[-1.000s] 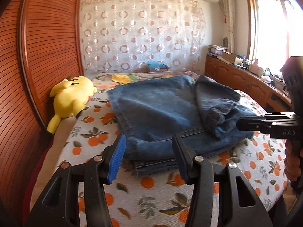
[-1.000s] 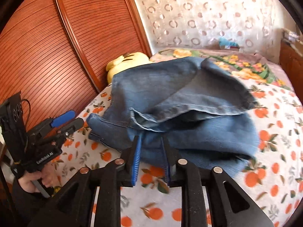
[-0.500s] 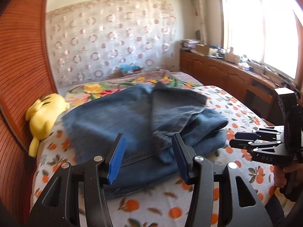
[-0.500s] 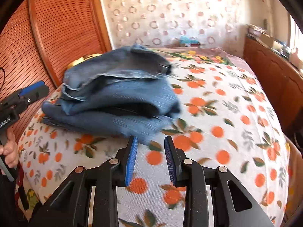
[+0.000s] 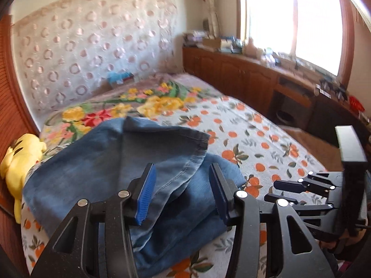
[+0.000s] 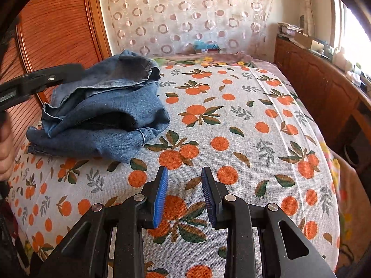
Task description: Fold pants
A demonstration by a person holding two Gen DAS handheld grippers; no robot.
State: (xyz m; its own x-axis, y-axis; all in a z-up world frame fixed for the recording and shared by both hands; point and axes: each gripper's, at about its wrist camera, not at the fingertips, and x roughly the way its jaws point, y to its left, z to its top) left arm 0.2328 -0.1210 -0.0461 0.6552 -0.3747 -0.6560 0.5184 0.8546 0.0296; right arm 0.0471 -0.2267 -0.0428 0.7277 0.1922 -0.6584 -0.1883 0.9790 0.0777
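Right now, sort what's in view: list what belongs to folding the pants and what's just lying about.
For the job:
- jeans, loosely folded on the bed
- left gripper, open over the jeans
- right gripper, open above the bedspread

Lying about:
- yellow plush toy beside the jeans
- orange-print bedspread
- floral blanket
- clutter on the wooden cabinet

This is a home bedroom. A bed [image 6: 243,120] covered by a white sheet printed with oranges fills the room, with a yellow plush toy [image 5: 20,159] beside a slatted wooden headboard [image 6: 58,27], low wooden cabinets [image 5: 243,78] under a sunlit window [image 5: 289,18], and a circle-patterned lace curtain [image 5: 92,46].
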